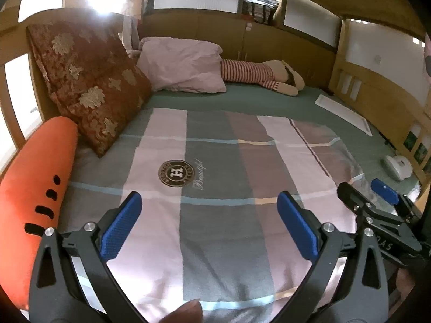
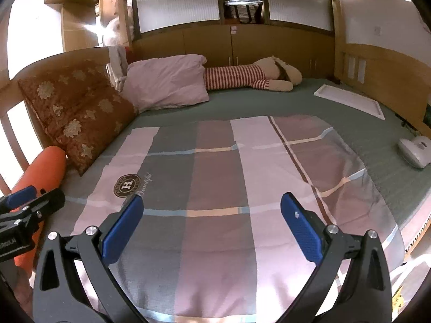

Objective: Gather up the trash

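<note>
Left gripper [image 1: 208, 223] and right gripper [image 2: 211, 226]: both wide open, empty, over the quilt [image 2: 215, 177]. No obvious trash; check the white tray [image 2: 350, 99] at 2 o'clock, approach low.

Clear plastic film [image 1: 353, 168], crinkled, lying flat, rt edge of quilt [image 1: 215, 215], outline hard to tell

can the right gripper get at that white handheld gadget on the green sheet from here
Probably yes: the right gripper is open and empty, and the white gadget lies ahead to its right on bare sheet, with nothing between.
</note>
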`<act>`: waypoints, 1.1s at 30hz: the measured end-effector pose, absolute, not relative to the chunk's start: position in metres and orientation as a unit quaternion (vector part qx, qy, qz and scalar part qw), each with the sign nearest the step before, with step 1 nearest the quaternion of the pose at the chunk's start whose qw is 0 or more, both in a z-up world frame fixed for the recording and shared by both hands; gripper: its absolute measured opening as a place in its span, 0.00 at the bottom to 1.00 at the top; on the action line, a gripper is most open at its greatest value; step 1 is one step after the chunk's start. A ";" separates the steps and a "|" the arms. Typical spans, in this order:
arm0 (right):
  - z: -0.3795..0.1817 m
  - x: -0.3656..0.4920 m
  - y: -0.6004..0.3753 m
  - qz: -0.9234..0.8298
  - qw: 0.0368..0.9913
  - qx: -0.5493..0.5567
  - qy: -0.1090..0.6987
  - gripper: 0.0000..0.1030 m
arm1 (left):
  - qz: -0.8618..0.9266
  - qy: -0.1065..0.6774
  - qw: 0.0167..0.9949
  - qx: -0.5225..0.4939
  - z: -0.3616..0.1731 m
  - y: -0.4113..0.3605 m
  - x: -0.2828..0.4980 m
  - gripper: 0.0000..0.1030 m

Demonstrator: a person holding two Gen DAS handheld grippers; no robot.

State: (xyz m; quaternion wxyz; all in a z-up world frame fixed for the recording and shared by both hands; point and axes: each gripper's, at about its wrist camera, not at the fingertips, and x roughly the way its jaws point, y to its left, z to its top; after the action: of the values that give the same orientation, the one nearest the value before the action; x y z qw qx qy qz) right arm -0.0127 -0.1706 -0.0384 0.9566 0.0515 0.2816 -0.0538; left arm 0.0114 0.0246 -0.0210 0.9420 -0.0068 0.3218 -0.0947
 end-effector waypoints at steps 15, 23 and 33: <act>-0.036 -0.013 -0.169 -0.060 0.959 0.036 0.273 0.97 | -0.073 0.329 0.940 0.045 -0.027 0.007 0.011 0.97; -0.036 -0.013 -0.169 -0.058 0.959 0.034 0.275 0.97 | -0.075 0.332 0.939 0.045 -0.028 0.008 0.012 0.97; -0.036 -0.013 -0.169 -0.059 0.959 0.034 0.275 0.97 | -0.074 0.333 0.939 0.045 -0.028 0.008 0.013 0.97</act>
State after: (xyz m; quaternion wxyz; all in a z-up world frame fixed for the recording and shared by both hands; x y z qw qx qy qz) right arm -0.0127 -0.1689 -0.0359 0.9591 0.0336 0.2747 -0.0589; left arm 0.0130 0.0078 -0.0283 0.9389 0.0452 0.3331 -0.0739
